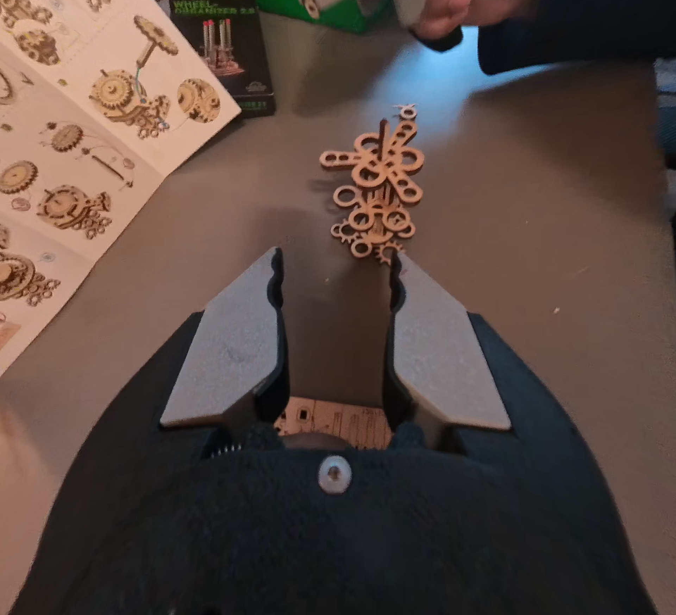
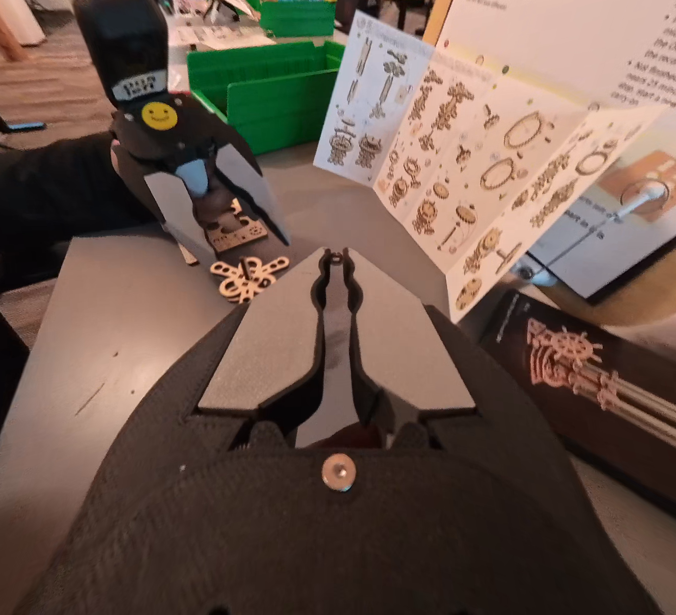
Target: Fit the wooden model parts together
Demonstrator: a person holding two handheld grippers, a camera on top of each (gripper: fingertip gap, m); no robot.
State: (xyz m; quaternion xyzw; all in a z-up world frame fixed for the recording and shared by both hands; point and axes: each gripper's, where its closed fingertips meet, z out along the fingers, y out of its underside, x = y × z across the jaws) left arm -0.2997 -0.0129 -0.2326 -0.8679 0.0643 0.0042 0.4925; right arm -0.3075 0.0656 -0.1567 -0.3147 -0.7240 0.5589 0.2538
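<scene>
A: Which step is in hand, by your judgement?

B: I think the fetching of one small part toward the model; the right claw (image 2: pixel 335 254) is closed on a tiny dark ring-shaped piece (image 2: pixel 335 256) at its very tips, above the grey counter (image 2: pixel 120 323); the material of the piece I cannot tell

A: And the left claw (image 1: pixel 334 261)?

B: Its jaws stand apart and nothing is between them; it hovers just before the pale wooden assembly of rings, perforated arms and small gears (image 1: pixel 376 191), which lies on the counter with a dark peg standing up in its middle; one loose small wooden ring (image 1: pixel 409 111) lies just beyond it; a flat wooden sheet with cut-outs (image 2: pixel 234 228) lies under the left claw

A: What does the next move call for?

B: Probably the left claw must steady the assembly while the right one brings its piece down onto the peg or into a hole; the piece is very small, so the alignment must be fine; it could slip

A: Any writing or brands?

B: Writing is there, but I do not repeat it; the black kit box with a picture of the model (image 1: pixel 234 59) bears green lettering; the folded white instruction booklet (image 2: pixel 457 158) shows mostly drawings; a white printed page (image 2: pixel 570 12) stands behind it; the left claw carries a yellow smiling sticker (image 2: pixel 159 115) and a small white label; a green plastic bin (image 2: pixel 270 92) stands at the back
</scene>
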